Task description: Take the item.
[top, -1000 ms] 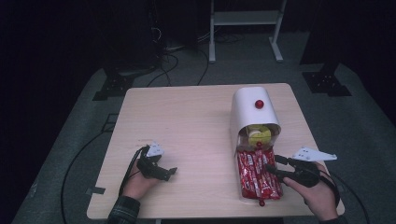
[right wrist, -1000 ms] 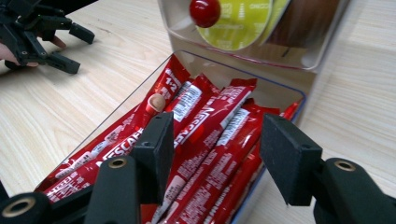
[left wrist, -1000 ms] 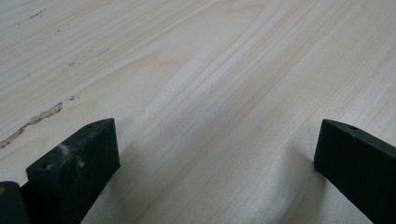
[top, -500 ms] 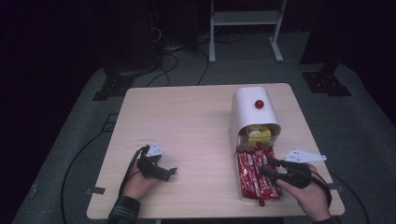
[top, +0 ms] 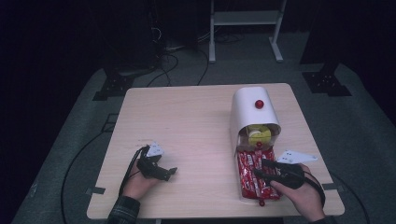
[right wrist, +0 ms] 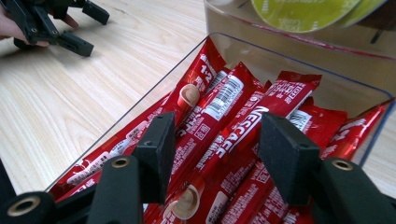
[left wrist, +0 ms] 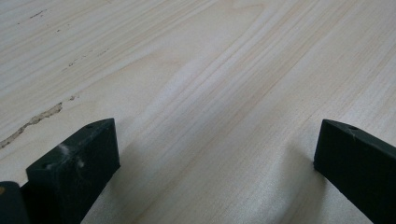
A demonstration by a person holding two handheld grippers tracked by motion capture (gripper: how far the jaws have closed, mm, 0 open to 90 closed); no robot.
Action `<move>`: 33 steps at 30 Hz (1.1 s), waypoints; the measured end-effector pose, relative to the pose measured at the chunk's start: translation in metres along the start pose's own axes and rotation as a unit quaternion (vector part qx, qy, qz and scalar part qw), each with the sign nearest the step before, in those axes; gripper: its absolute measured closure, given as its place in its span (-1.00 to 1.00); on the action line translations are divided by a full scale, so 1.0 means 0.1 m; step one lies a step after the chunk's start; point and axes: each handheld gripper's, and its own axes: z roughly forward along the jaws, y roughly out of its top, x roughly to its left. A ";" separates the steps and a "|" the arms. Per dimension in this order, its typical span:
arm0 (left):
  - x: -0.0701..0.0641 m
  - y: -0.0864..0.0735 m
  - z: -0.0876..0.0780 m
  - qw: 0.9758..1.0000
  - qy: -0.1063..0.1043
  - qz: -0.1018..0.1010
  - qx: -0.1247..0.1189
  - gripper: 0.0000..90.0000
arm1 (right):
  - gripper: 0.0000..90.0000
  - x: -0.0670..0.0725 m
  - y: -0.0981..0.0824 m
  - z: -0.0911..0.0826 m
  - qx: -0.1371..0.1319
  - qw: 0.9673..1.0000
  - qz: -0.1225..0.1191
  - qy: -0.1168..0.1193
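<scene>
The right hand-held gripper (top: 264, 169) has moved in over the red sachets (right wrist: 243, 121) in the clear tray (right wrist: 299, 51) near the tabletop's (top: 187, 121) right front corner — jaws spread, probably about to pick one. Left hand-held gripper (top: 161, 171) rests spread.

Yellow discs (right wrist: 303, 11), perhaps lids, cut off above.

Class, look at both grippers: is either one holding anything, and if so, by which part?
Nothing is held. The left gripper sits open over bare table. The right gripper is open above the red sachets in the clear tray, not gripping any.
</scene>
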 end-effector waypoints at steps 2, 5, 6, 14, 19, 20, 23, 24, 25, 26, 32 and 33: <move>0.00 0.00 0.00 1.000 0.000 0.000 0.000 -1.00 | 0.03 0.00 0.00 0.01 0.002 1.000 -0.002 -0.004; 0.00 0.00 0.00 1.000 0.000 0.000 0.000 -1.00 | 0.06 0.00 -0.02 0.02 0.012 1.000 -0.003 -0.012; 0.00 0.00 0.00 1.000 0.000 0.000 0.000 -1.00 | 0.07 0.01 -0.02 0.03 0.011 1.000 0.000 -0.011; 0.00 0.00 0.00 1.000 0.000 0.000 0.000 -1.00 | 0.29 -0.03 -0.03 0.02 0.008 1.000 0.018 -0.015; 0.00 0.00 0.00 1.000 0.000 0.000 0.000 -1.00 | 0.48 -0.03 -0.03 0.02 0.012 0.999 0.025 -0.016; 0.00 0.00 0.00 1.000 0.000 0.000 0.000 -1.00 | 0.51 -0.02 -0.03 0.02 0.013 0.999 0.027 -0.015; 0.00 0.00 0.00 1.000 0.000 -0.001 -0.001 -1.00 | 0.61 -0.03 -0.02 0.02 0.015 0.999 0.032 -0.010; 0.00 0.00 0.00 1.000 0.000 -0.001 -0.001 -1.00 | 0.65 -0.03 -0.02 0.01 0.015 0.999 0.033 -0.009; 0.00 0.00 0.00 1.000 0.000 0.000 0.000 -1.00 | 0.72 -0.03 -0.02 0.01 0.014 0.999 0.034 -0.008; 0.00 0.00 0.00 1.000 0.000 0.000 0.000 -1.00 | 0.79 -0.04 -0.02 -0.01 0.014 0.999 0.034 -0.007; 0.00 0.00 0.00 1.000 0.000 -0.001 -0.001 -1.00 | 0.90 -0.05 -0.01 -0.03 0.011 0.999 0.040 -0.005; 0.00 0.00 0.00 1.000 0.000 0.000 0.000 -1.00 | 0.90 -0.05 0.00 -0.03 0.012 0.999 0.040 -0.004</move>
